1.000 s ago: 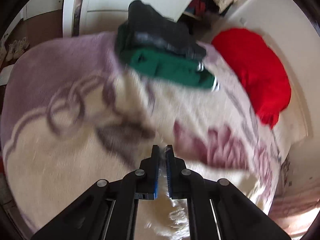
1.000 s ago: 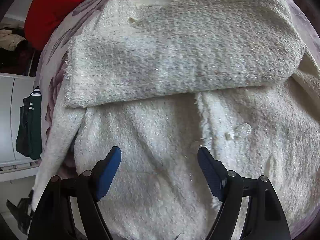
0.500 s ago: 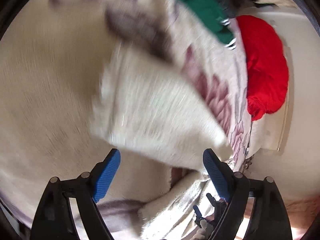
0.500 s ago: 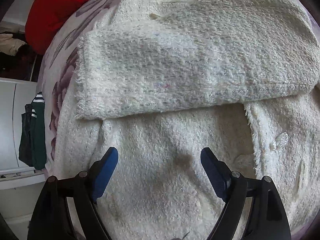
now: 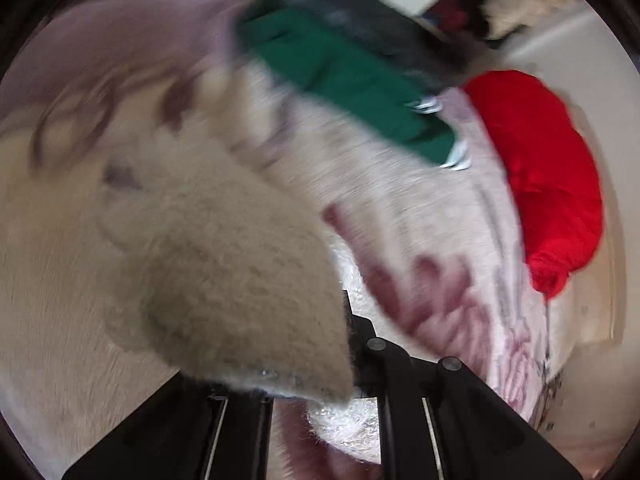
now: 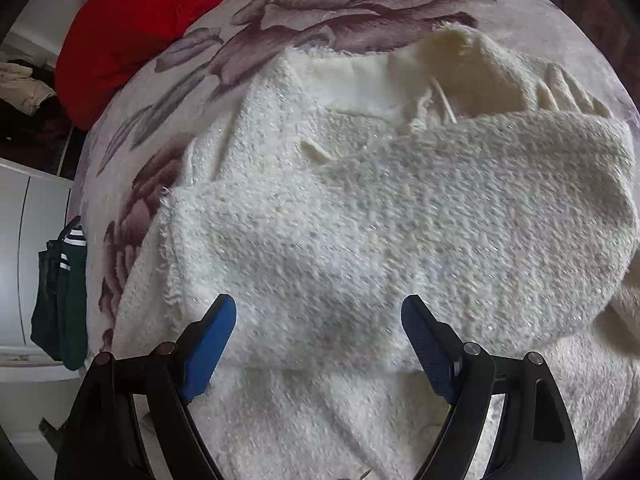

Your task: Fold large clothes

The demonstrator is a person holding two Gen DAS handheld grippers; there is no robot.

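Observation:
A cream woolly garment [image 6: 380, 240] lies on a bed with a floral blanket [image 6: 340, 4], one sleeve folded across its body. My right gripper [image 6: 318, 336] is open just above the garment's lower part, nothing between its blue pads [image 6: 210, 344]. In the left wrist view, blurred by motion, a fold of the cream garment [image 5: 224, 280] drapes over my left gripper [image 5: 348, 344] and hides its fingertips. The jaws look closed on the cloth.
A red garment [image 5: 548, 184] lies at the bed's far side, also in the right wrist view [image 6: 136, 20]. Folded green and dark clothes [image 5: 352, 80] are stacked near white cupboard doors [image 6: 24, 264].
My left gripper opened over the garment half a second ago and now has closed on a fold and lifted it. My right gripper moved up along the garment, still open.

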